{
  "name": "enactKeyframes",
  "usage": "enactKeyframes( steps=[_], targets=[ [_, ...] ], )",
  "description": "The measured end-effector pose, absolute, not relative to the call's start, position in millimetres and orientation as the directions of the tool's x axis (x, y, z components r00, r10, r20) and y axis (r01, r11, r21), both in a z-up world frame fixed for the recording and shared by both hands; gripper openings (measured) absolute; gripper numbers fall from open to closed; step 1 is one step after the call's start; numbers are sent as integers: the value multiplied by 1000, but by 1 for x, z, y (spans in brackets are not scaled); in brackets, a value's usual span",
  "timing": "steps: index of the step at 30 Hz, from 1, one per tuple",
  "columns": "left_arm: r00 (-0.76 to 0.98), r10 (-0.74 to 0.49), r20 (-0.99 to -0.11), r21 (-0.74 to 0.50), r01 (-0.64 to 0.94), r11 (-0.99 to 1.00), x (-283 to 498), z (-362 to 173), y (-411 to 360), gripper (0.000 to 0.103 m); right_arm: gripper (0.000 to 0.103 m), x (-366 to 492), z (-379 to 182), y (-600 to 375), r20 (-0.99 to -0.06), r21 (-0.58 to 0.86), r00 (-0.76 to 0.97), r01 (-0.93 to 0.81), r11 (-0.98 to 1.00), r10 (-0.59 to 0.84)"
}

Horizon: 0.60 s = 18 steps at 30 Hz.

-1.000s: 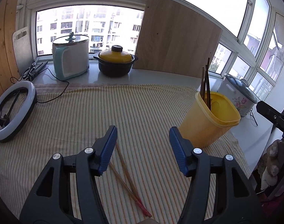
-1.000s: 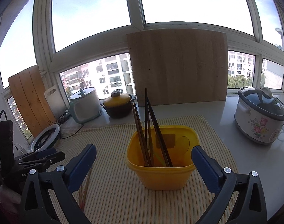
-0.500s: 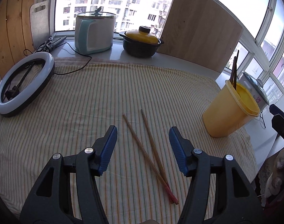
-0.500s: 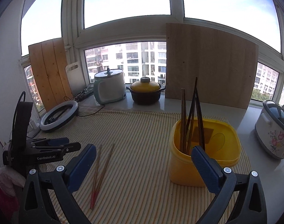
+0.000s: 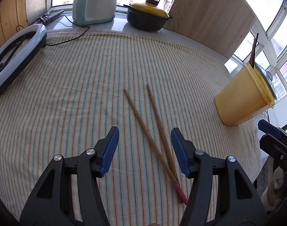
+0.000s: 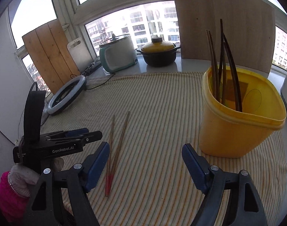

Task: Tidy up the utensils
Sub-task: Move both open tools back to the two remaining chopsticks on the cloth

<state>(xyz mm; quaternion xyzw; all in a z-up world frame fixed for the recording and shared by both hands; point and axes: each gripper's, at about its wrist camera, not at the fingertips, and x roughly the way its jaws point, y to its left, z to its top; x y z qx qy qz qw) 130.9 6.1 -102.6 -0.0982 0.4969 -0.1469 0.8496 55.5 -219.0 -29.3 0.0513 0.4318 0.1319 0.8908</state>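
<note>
Two long wooden red-tipped chopsticks lie lengthwise between empty half-open left gripper pads; right gripper, narrowing, empty, farther off.

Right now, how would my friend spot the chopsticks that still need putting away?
Find the striped cloth under the window. Near its front edge two chopsticks lie flat, left of the yellow tub. Unlike the dark ones standing in the tub, they are pale wood with red ends.

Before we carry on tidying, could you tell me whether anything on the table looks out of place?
Yes: two chopsticks lie loose on the striped cloth, red ends touching, tips splayed apart, while the others stand in the yellow container.
</note>
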Motion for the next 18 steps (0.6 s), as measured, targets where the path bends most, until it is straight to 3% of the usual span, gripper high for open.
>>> enactKeyframes(
  steps=[10,18],
  targets=[
    [424,-351,-835,-337,110,935,147,-120,-4,40,73,58,-45,-216,-780,243,544,-194,950,311],
    [417,-315,-853,-290,124,949,149,-127,-20,38,63,65,-47,-215,-786,258,532,-182,949,315]
  ],
)
